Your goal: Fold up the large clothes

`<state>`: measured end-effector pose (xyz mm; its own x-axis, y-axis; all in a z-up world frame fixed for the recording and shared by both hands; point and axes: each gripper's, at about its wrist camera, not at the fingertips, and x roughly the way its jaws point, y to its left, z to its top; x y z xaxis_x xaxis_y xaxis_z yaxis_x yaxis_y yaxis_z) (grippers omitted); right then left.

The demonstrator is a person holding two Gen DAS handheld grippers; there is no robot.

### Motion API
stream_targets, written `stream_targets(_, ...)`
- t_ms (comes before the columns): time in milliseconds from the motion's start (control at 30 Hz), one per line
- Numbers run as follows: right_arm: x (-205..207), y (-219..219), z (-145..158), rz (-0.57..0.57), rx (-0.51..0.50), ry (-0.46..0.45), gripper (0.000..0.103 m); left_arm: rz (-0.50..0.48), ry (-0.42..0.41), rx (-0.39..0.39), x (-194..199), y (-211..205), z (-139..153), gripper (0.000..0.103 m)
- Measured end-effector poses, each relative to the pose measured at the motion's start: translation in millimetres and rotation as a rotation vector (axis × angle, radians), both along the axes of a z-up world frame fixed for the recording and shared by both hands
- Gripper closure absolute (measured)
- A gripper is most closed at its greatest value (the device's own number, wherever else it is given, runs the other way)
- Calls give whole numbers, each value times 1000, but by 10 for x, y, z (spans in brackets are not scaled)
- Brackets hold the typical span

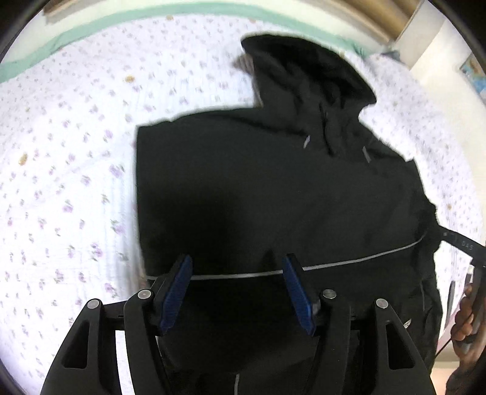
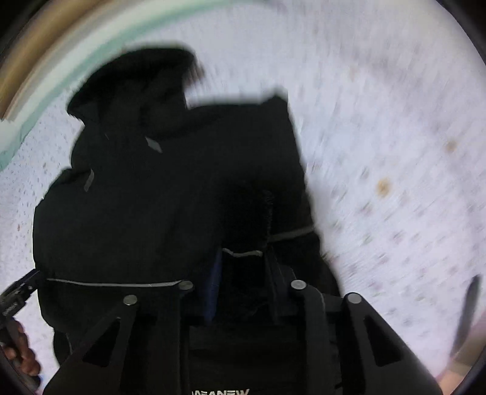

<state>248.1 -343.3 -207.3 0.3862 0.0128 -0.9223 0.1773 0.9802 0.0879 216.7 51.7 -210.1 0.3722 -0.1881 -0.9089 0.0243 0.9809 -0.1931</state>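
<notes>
A black hooded jacket (image 1: pixel 273 188) with thin grey piping lies on a bed, hood at the far end; it also shows in the right wrist view (image 2: pixel 158 206). My left gripper (image 1: pixel 237 267) is open and empty, hovering over the jacket's lower part near the piping line. My right gripper (image 2: pixel 241 255) has its jaws closed on a bunched fold of the jacket's black fabric with a grey trim edge, lifted off the bed. The right view is motion-blurred.
The bed has a white sheet with small purple flowers (image 1: pixel 66 182) and a green border (image 1: pixel 91 27) at the far edge. The other gripper and the hand holding it show at the right edge (image 1: pixel 467 297) and at the left edge (image 2: pixel 15 328).
</notes>
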Motion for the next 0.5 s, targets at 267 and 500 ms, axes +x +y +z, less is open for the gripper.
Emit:
stream_targets(267, 196, -181, -443, -58, -93, 130, 72, -37, 78, 140, 90, -8, -469, 34)
stream_targets(500, 149, 82, -232, -7, -207, 126, 66, -17, 59, 50, -30, 237, -119, 32)
